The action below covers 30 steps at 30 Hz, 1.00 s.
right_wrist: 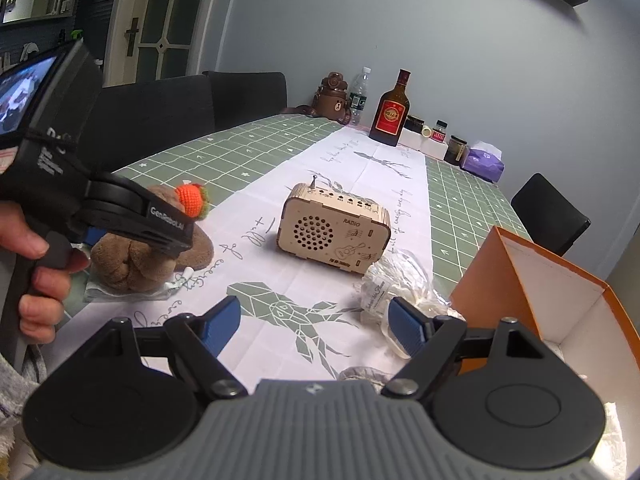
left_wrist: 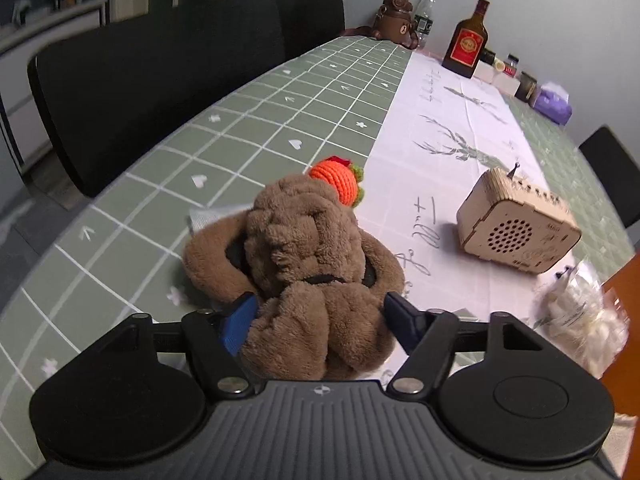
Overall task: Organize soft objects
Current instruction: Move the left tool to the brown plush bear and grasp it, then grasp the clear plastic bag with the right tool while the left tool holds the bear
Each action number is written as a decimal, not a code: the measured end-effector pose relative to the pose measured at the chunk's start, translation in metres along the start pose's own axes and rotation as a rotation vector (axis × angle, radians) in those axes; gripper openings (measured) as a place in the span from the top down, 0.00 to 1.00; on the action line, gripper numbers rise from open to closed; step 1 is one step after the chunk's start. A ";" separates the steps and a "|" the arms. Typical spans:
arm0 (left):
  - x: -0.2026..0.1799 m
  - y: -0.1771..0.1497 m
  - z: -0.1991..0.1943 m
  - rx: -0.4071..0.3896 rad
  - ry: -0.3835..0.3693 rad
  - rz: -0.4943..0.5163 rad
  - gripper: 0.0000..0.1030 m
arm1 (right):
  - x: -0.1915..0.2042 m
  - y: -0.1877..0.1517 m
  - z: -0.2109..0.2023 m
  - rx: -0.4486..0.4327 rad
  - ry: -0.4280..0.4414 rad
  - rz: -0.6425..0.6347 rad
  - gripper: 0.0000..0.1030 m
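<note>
Now the left gripper (left_wrist: 320, 316) has its blue pads on either side of the brown plush toy (left_wrist: 296, 256), and the plush bulges between them, so the fingers look clamped on its lower folds. That low grab makes sense: the toy is floppy, and a pinch on the thick bunched part should hold better than one on a loose limb. The toy sits near the left long edge of the table (left_wrist: 248, 128), right where the green checked cloth meets the white runner (left_wrist: 452, 128), with an orange crocheted toy (left_wrist: 334, 182) touching its far side. Whether the plush is off the cloth yet, the pictures cannot settle.

Over to the right wrist view: the left gripper comes in level and low over the plush, the person's left hand (right_wrist: 38, 264) wrapped around the handle. The right gripper (right_wrist: 316, 326) hangs spread wide and empty above the runner, holding nothing. Just past its right finger lies a crinkled clear bag (right_wrist: 396, 284) of something pale, and beside that stands the open orange box (right_wrist: 532, 276) at the table's near right corner, probably the destination. A wooden radio (right_wrist: 334, 228) sits mid-runner between plush and box, so the carry will likely need to clear it.
</note>
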<state>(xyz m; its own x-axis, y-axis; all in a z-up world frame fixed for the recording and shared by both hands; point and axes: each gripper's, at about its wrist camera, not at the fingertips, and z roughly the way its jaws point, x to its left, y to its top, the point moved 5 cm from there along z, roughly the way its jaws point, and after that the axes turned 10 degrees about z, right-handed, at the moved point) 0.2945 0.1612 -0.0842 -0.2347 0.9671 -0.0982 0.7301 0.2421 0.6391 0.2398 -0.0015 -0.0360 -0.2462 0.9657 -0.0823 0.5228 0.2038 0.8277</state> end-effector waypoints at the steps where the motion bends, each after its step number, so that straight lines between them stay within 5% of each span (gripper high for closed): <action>1: 0.002 0.000 -0.001 -0.008 -0.006 -0.021 0.28 | -0.001 0.000 0.003 0.005 -0.002 0.005 0.22; 8: 0.010 0.001 -0.022 -0.070 -0.090 -0.043 0.52 | -0.001 -0.001 0.010 0.037 0.000 0.032 0.22; 17: 0.018 -0.009 -0.088 -0.190 -0.132 0.048 0.53 | 0.014 0.005 0.006 0.017 0.033 0.022 0.22; 26: 0.068 -0.044 -0.112 -0.198 -0.020 0.110 0.53 | 0.053 0.007 0.025 0.074 0.166 0.096 0.20; 28: 0.080 -0.047 -0.109 -0.187 -0.006 0.084 0.53 | 0.067 0.008 0.031 0.086 0.200 0.097 0.07; 30: 0.091 -0.050 -0.105 -0.174 -0.003 0.058 0.53 | 0.082 0.010 0.035 0.084 0.242 0.085 0.05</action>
<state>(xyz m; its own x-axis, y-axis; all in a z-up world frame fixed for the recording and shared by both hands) 0.1694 0.2289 -0.0445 -0.1932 0.9794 -0.0596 0.6203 0.1689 0.7659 0.2534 0.0855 -0.0545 -0.3808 0.9157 0.1287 0.6133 0.1459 0.7763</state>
